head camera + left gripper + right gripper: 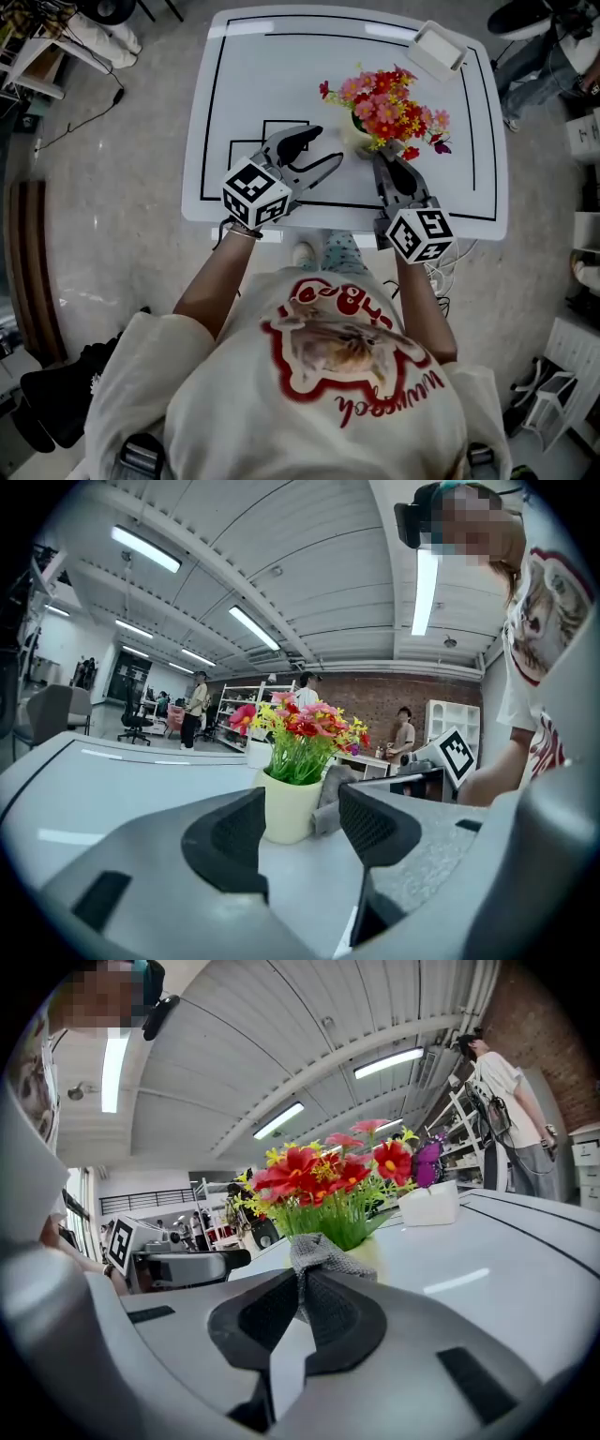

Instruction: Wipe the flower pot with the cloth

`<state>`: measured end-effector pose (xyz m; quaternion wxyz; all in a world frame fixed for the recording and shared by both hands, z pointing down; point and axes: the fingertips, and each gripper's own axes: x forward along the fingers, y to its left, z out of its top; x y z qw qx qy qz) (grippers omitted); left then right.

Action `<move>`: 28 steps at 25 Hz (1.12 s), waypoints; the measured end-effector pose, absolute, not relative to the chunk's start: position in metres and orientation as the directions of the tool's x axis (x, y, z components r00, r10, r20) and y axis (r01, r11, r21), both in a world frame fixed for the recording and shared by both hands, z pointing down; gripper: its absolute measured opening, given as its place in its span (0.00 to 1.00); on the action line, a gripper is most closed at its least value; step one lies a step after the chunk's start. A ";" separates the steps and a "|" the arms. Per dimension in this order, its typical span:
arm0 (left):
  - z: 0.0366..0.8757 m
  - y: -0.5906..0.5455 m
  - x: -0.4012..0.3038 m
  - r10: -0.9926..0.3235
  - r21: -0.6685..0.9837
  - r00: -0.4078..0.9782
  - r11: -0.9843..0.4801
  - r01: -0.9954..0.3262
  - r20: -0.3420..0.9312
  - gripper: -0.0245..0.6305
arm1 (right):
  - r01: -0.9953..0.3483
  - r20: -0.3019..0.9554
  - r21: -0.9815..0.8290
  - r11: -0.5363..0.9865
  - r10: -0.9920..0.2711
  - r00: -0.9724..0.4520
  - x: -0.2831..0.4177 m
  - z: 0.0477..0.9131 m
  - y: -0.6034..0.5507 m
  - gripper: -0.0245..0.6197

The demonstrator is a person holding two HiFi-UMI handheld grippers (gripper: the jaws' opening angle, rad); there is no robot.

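Note:
A cream flower pot [357, 134] [289, 805] [373, 1252] with red, pink and yellow flowers [386, 105] stands on the white table [262, 84]. My right gripper [386, 167] [302, 1305] is shut on a grey cloth [320, 1255] [335, 797], and the cloth is pressed against the pot's near side. My left gripper [324, 150] [302, 829] is open just left of the pot, jaws apart with nothing between them. The pot shows between its jaws further off.
A white box [438, 49] [428, 1204] sits at the table's far right corner. Black lines mark the tabletop. Chairs, cables and shelving stand on the floor around the table, and people stand in the background of the room.

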<state>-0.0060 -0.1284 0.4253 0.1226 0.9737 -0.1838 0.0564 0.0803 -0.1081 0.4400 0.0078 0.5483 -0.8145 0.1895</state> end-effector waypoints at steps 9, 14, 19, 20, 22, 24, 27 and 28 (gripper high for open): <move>0.421 -0.107 -0.033 -0.370 0.204 0.919 -0.897 -0.392 0.138 0.41 | -0.894 0.223 -0.287 0.344 -0.884 -0.412 0.063 0.441 -0.116 0.06; 0.413 -0.104 -0.056 -0.406 0.188 0.905 -0.886 -0.424 0.130 0.41 | -0.885 0.229 -0.267 0.381 -0.867 -0.443 0.045 0.439 -0.118 0.06; 0.400 -0.100 -0.078 -0.429 0.164 0.897 -0.882 -0.442 0.110 0.41 | -0.858 0.210 -0.270 0.437 -0.843 -0.495 0.024 0.429 -0.112 0.06; 0.395 -0.099 -0.083 -0.430 0.159 0.897 -0.883 -0.441 0.101 0.41 | -0.848 0.203 -0.268 0.457 -0.834 -0.513 0.018 0.426 -0.107 0.06; 0.382 -0.096 -0.090 -0.425 0.156 0.902 -0.889 -0.431 0.072 0.41 | -0.827 0.187 -0.252 0.503 -0.813 -0.551 0.007 0.416 -0.096 0.06; 0.365 -0.089 -0.095 -0.404 0.135 0.914 -0.904 -0.406 0.047 0.41 | -0.795 0.157 -0.230 0.562 -0.784 -0.600 -0.007 0.400 -0.083 0.06; 0.338 -0.073 -0.096 -0.325 0.060 0.945 -0.943 -0.327 0.042 0.41 | -0.709 0.093 -0.180 0.682 -0.705 -0.703 -0.029 0.361 -0.060 0.06; 0.327 -0.068 -0.094 -0.292 0.030 0.956 -0.955 -0.294 0.039 0.41 | -0.674 0.081 -0.148 0.724 -0.670 -0.738 -0.036 0.347 -0.051 0.06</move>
